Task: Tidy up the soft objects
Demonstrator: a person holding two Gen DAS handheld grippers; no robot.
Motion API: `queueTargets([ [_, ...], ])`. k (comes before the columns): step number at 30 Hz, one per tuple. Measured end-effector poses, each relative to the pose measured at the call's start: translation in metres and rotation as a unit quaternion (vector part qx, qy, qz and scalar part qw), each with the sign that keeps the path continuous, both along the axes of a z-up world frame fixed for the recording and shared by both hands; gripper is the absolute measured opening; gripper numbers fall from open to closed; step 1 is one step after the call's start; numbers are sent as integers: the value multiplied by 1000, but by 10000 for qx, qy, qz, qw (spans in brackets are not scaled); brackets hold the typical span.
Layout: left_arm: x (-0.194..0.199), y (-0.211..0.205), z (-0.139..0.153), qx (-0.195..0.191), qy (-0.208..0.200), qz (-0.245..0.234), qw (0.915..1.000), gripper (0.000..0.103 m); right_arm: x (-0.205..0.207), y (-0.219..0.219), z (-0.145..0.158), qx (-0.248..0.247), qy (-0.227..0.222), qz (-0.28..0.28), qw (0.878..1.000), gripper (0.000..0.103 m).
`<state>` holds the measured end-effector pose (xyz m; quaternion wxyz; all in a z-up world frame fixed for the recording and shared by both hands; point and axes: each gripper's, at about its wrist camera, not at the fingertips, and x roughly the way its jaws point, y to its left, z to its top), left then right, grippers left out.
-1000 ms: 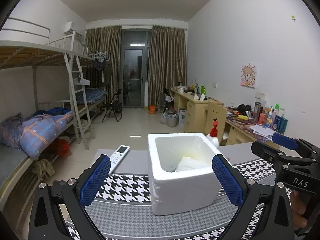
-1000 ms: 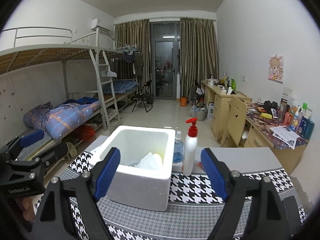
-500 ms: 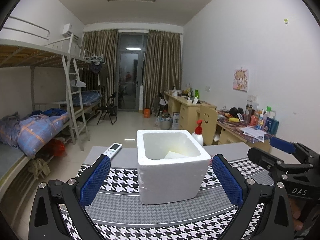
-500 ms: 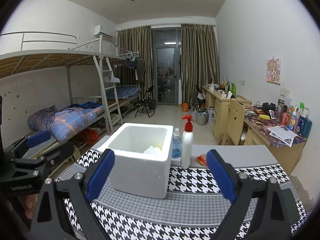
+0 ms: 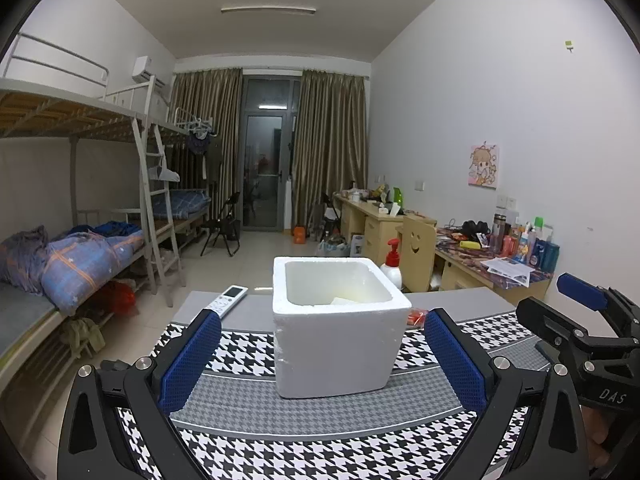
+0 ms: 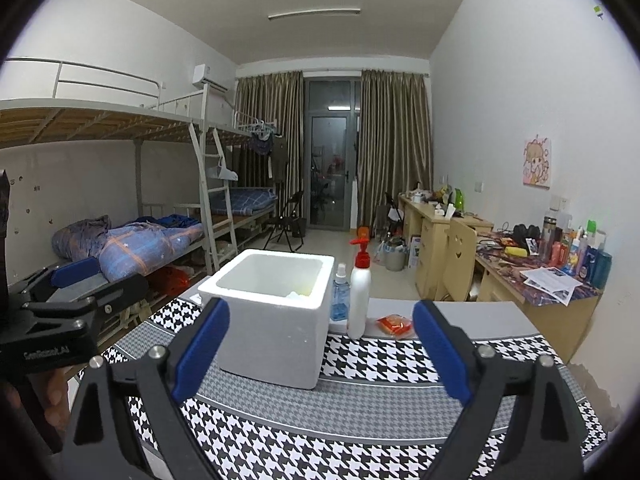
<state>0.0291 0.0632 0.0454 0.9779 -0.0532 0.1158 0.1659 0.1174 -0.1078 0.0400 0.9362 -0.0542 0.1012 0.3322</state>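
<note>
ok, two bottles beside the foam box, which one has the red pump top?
The taller white bottle, standing right of the foam box. The other, the small blue bottle between it and the box, is shorter, with a clear spray cap.

White foam box (image 5: pixel 336 344) matt, grainy; houndstooth cloth (image 5: pixel 320 440) woven, matt; pump bottle (image 6: pixel 359 300) glossy plastic; gripper pads (image 5: pixel 191 364) textured blue rubber.

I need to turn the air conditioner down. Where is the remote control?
In the left wrist view the remote control lies on the grey table beyond the houndstooth cloth, left of the white foam box.
</note>
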Motion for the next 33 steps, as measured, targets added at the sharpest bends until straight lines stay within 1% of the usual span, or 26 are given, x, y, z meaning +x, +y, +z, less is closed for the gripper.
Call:
queueTargets([
  [3, -2, -4, -2, 84, -16, 75, 9999, 102, -4, -3, -3, 77, -22, 5, 10000, 96],
  [7, -6, -8, -5, 110, -81, 36, 9999, 102, -7, -7, -9, 125, -47, -13, 9999, 99],
  [10, -11, -12, -6, 218, -150, 74, 9996, 102, -8, -10, -12, 203, -41, -1, 9998, 99],
  [15, -20, -17, -8, 276, -265, 97, 9992, 102, -15, -19, -17, 341, -201, 41, 9992, 102],
  [23, -29, -23, -19, 425, -274, 74, 9987, 102, -17, -20, -29, 324, -190, 0, 9993, 102],
  [26, -30, -24, -25, 502, -253, 158, 9983, 102, -18, -20, -33, 298, -202, -39, 9993, 102],
  [29, -29, -22, -30, 437, -203, 134, 9987, 102, -20, -21, -36, 291, -257, -66, 9992, 102],
  [33, -29, -21, -35, 389, -208, 131, 9989, 102, -21, -24, -39, 374, -200, -73, 9991, 102],
])
